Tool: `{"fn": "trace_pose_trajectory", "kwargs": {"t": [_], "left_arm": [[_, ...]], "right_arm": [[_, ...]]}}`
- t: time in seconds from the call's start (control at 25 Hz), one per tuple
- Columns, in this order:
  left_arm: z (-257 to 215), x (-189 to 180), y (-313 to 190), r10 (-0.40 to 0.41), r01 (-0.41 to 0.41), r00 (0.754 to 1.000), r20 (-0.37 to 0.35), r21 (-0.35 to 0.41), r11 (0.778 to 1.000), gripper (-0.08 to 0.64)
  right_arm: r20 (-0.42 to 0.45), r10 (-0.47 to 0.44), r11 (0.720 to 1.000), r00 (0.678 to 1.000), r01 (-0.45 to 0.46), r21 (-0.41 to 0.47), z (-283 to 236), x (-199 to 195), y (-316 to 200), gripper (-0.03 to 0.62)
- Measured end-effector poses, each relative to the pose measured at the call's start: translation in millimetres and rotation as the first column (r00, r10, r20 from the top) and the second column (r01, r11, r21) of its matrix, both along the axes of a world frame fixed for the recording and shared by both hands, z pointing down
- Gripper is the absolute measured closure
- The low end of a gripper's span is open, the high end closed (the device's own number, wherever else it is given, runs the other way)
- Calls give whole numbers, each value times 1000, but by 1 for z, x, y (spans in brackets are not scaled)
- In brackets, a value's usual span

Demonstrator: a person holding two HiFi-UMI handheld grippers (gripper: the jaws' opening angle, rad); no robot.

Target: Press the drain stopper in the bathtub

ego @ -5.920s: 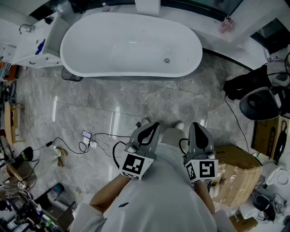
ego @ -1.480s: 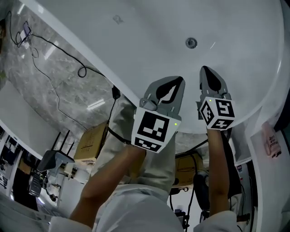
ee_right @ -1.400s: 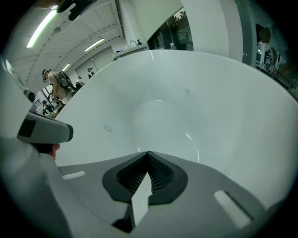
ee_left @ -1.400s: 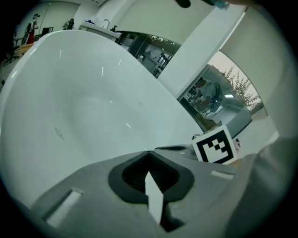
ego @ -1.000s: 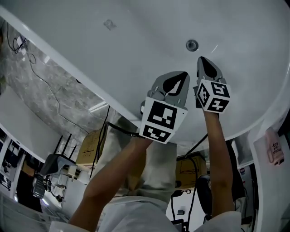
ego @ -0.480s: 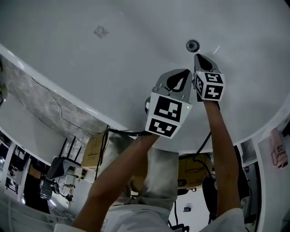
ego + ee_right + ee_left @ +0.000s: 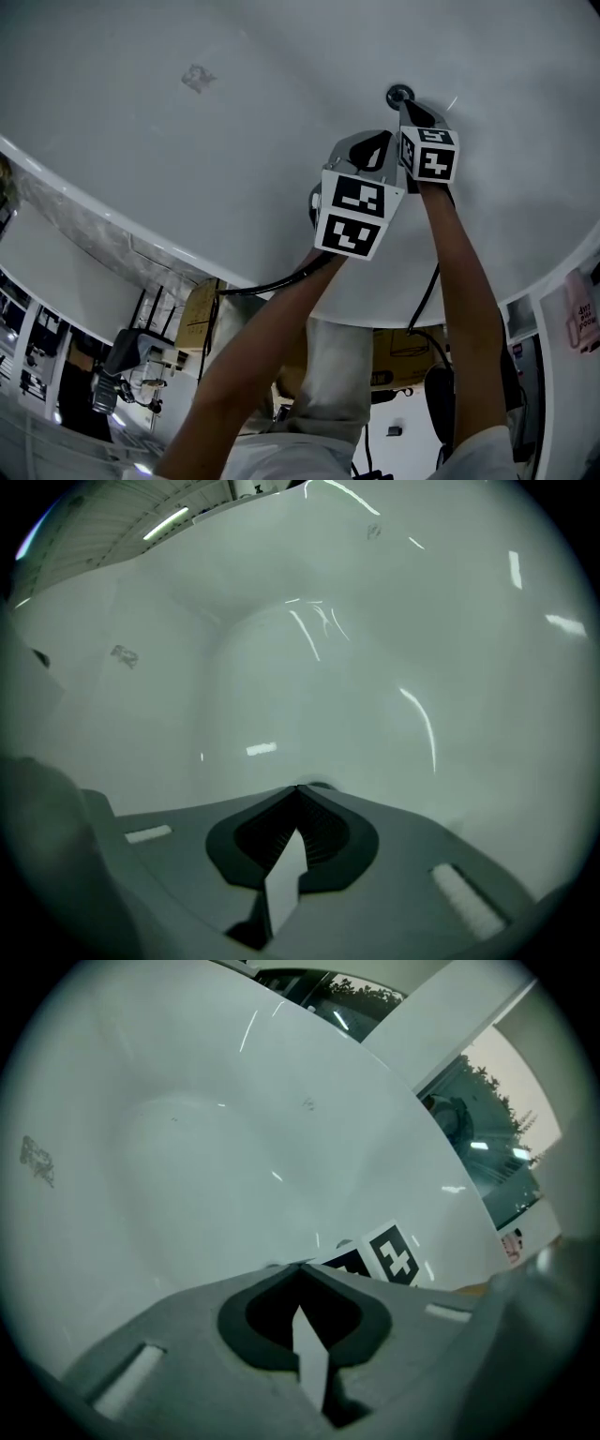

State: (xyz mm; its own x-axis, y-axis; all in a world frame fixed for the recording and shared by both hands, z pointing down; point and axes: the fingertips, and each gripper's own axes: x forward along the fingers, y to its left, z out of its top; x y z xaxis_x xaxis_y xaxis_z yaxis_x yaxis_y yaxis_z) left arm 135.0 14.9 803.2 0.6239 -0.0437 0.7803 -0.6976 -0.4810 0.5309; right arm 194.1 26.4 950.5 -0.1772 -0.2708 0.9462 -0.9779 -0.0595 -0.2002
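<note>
Both grippers were low inside the white bathtub (image 7: 216,169); the right gripper (image 7: 406,106) had its jaws clenched tip to tip on nothing, the tips right at the round metal drain stopper (image 7: 399,93) on the tub floor; the left gripper (image 7: 380,141), jaws likewise pressed together and empty, hung just beside the right one, short of the stopper.

Glossy smooth bathtub (image 7: 141,141), metallic drain stopper (image 7: 398,93)

Drain stopper (image 7: 399,93) in bathtub (image 7: 187,169)
</note>
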Motion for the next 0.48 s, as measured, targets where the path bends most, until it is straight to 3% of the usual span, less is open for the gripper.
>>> {"fn": "trace_pose_trajectory", "kwargs": {"t": [0.32, 0.48], "left_arm": [[35, 7, -5, -6, 8, 999, 37, -41, 999, 557], [47, 9, -3, 2, 1, 999, 53, -60, 998, 557]], "right_arm": [[-10, 18, 998, 1000, -18, -67, 38, 6, 11, 588], [-5, 82, 993, 997, -83, -81, 47, 7, 18, 588]]}}
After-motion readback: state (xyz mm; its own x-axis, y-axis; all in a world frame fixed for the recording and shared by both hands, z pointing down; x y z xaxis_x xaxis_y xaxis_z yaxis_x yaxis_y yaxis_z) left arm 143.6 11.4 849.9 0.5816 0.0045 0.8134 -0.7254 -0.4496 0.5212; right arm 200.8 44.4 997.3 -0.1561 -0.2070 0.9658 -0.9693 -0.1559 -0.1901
